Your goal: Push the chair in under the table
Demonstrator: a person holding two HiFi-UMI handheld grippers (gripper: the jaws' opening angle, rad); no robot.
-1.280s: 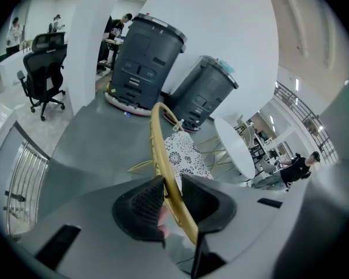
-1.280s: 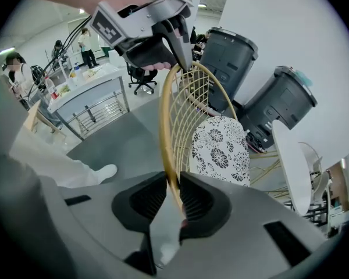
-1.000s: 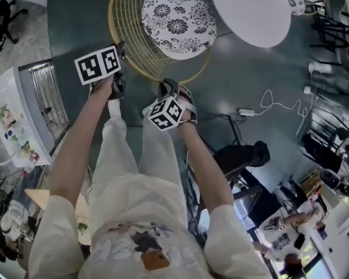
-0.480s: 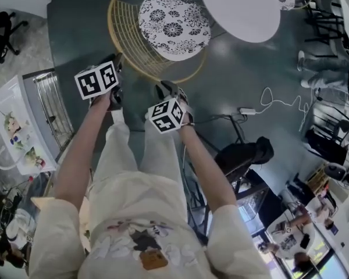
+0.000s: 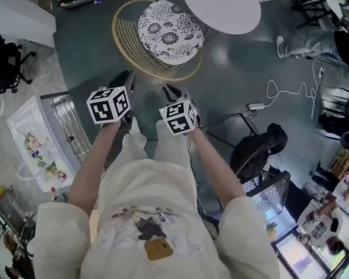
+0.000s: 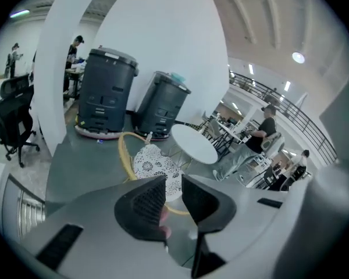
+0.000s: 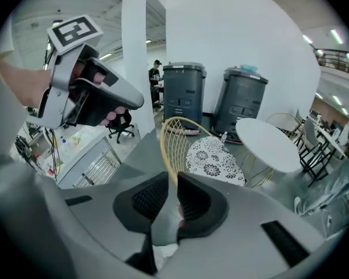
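The chair [image 5: 163, 36] has a yellow wire back and a black-and-white floral cushion. It stands on the dark floor with its far side at the edge of the round white table [image 5: 221, 4]. My left gripper [image 5: 127, 81] and right gripper [image 5: 173, 92] hang in the air on the near side of the chair back, clear of it. In the left gripper view the left gripper [image 6: 173, 192] is open and empty, with the chair [image 6: 154, 164] and table [image 6: 193, 144] far beyond. The right gripper [image 7: 170, 197] is closing with nothing between its jaws; a narrow gap shows the chair [image 7: 212, 158].
Two dark grey bins [image 7: 183, 95] stand behind the chair by a white column. A metal rack with a white box [image 5: 52, 132] is at my left. A white cable [image 5: 279, 95] and a black bag [image 5: 259, 150] lie at my right. A seated person's legs [image 5: 308, 39] are beyond the table.
Both grippers have risen and drawn back from the chair's wire back rim toward my body. The chair and table sit farther up the head view; the chair has not visibly shifted.
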